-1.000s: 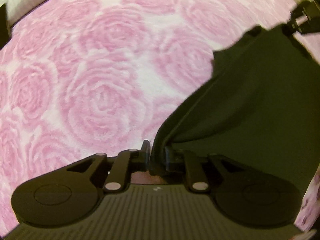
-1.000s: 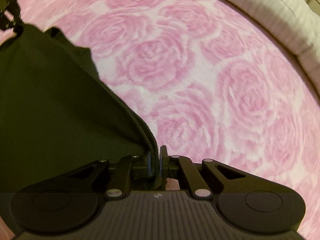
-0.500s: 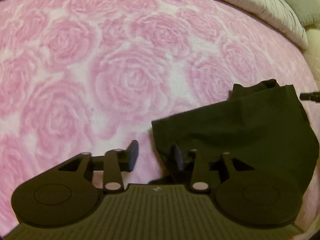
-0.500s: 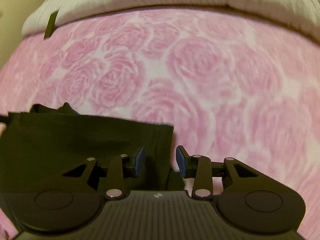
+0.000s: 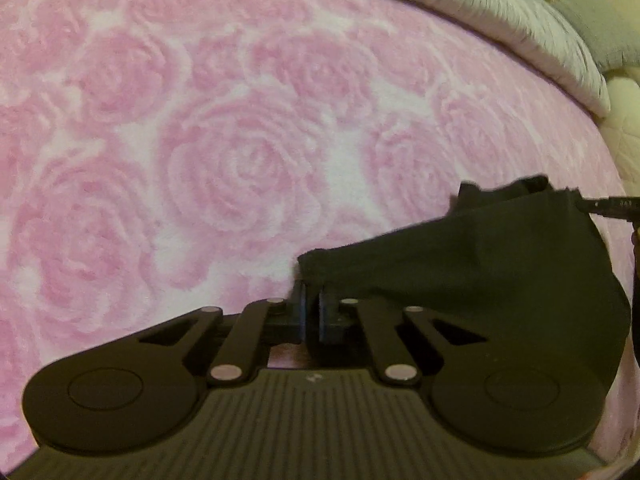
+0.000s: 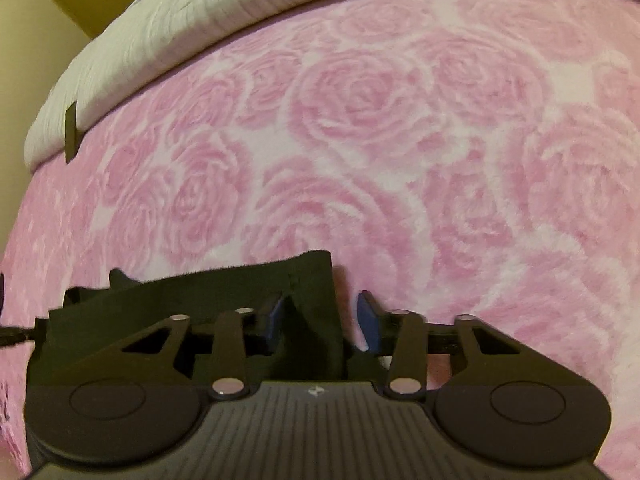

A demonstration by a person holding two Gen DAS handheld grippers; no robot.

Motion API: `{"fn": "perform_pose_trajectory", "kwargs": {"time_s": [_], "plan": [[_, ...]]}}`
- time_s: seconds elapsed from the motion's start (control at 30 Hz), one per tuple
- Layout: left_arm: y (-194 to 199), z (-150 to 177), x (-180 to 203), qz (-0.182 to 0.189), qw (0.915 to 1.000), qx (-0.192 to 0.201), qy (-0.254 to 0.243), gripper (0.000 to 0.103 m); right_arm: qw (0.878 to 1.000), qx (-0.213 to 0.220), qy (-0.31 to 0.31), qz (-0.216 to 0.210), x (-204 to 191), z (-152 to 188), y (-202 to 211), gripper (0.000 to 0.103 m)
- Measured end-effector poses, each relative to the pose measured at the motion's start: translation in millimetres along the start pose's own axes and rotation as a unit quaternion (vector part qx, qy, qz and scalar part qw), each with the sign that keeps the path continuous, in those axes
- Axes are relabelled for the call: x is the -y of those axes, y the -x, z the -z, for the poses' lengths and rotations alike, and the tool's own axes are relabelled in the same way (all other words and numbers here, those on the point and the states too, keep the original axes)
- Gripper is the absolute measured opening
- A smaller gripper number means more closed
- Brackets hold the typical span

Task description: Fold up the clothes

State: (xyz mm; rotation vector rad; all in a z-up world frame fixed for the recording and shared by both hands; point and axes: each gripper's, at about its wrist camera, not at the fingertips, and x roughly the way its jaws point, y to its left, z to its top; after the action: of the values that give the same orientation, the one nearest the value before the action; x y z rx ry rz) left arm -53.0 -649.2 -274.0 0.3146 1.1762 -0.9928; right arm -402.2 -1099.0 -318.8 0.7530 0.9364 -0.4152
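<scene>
Pink roses cover the fleece blanket (image 5: 240, 168) under both of your tools, and a pale ribbed cover (image 6: 208, 20) is bunched along its far edge. The dark garment (image 5: 500, 272) lies on the blanket between your two hands, partly raised at its corners.

Your left gripper (image 5: 312, 308) has its fingers (image 5: 301, 312) drawn almost together, only a thin slit between the blue pads, and the garment's near corner runs down into that slit, so you have it pinched. From there the cloth spreads away to the right of that view, where a dark rod-like part (image 5: 612, 206) shows at the frame edge by the garment's far corner.

Your right gripper (image 6: 322, 320) is closing, but its fingers (image 6: 370, 316) are apart at this moment. A fold of the garment (image 6: 316, 304) stands between them, nearer the left pad (image 6: 274, 320); the right pad is clear of the cloth, with pink blanket visible in the gap. In that view the rest of the garment stretches off to the left.
</scene>
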Motion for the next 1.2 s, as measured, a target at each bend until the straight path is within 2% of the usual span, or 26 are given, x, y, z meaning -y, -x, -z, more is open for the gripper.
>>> {"fn": "perform_pose_trajectory", "kwargs": {"time_s": [0.03, 0.07, 0.23, 0.3, 0.37, 0.43, 0.53, 0.6, 0.73, 0.83, 0.9, 0.97, 1.0, 1.07, 1.2], "plan": [[7.2, 0.2, -1.1, -0.005, 0.9999, 0.01, 0.001, 0.003, 1.0, 0.002, 0.001, 0.0, -2.1, -0.7, 1.7, 0.016], [14.3, 0.4, -2.1, -0.009, 0.9998, 0.02, 0.002, 0.003, 1.0, 0.005, 0.002, 0.001, -4.3, -1.5, 3.4, 0.002], [-1.8, 2.7, -9.3, -0.014, 0.9999, -0.001, 0.006, 0.004, 0.999, 0.004, 0.046, 0.017, -16.0, -3.2, 3.4, 0.003], [-9.0, 2.5, -7.0, -0.017, 0.9998, -0.009, 0.005, 0.005, 0.998, 0.005, 0.056, 0.033, -18.8, -3.5, 1.8, 0.008], [-5.2, 3.8, -4.7, -0.03, 0.9995, -0.006, -0.001, 0.009, 0.996, 0.028, 0.065, 0.06, -26.7, -2.2, 12.0, 0.029], [9.6, 9.0, -7.5, -0.043, 0.999, 0.006, 0.005, 0.014, 0.992, 0.05, 0.088, 0.078, -39.7, 1.6, 26.4, 0.033], [36.9, 20.5, -10.7, -0.07, 0.9971, 0.025, 0.016, 0.013, 0.987, 0.06, 0.134, 0.061, -67.3, 18.5, 49.2, 0.033], [57.7, 35.5, -2.1, -0.069, 0.9968, 0.036, 0.014, 0.013, 0.988, 0.046, 0.145, 0.032, -87.0, 37.6, 57.4, 0.033], [73.6, 72.7, 43.3, -0.011, 0.9993, 0.031, -0.02, 0.013, 0.987, 0.0, 0.159, -0.037, -130.9, 87.5, 61.8, 0.034], [54.5, 104.7, 78.1, 0.031, 0.9979, -0.003, -0.057, 0.015, 0.988, -0.033, 0.132, -0.074, -155.9, 120.5, 51.4, 0.034], [39.3, 122.8, 90.2, 0.014, 0.9947, -0.034, -0.096, 0.017, 0.989, -0.049, 0.111, -0.088, -163.7, 141.5, 42.2, 0.034], [35.6, 134.8, 81.9, 0.0, 0.9942, -0.042, -0.099, 0.011, 0.988, -0.072, 0.109, -0.087, -165.8, 162.7, 32.0, 0.034], [40.4, 138.1, 68.8, 0.001, 0.997, -0.036, -0.068, 0.003, 0.987, -0.083, 0.109, -0.083, -163.1, 169.9, 29.3, 0.034], [51.4, 141.6, 52.2, -0.006, 0.9989, -0.034, -0.033, 0.003, 0.987, -0.09, 0.111, -0.077, -150.1, 180.3, 34.8, 0.033], [76.9, 142.6, 38.3, -0.059, 0.9972, -0.037, -0.027, 0.01, 0.989, -0.093, 0.104, -0.048, -119.1, 190.0, 57.5, 0.033]]}}
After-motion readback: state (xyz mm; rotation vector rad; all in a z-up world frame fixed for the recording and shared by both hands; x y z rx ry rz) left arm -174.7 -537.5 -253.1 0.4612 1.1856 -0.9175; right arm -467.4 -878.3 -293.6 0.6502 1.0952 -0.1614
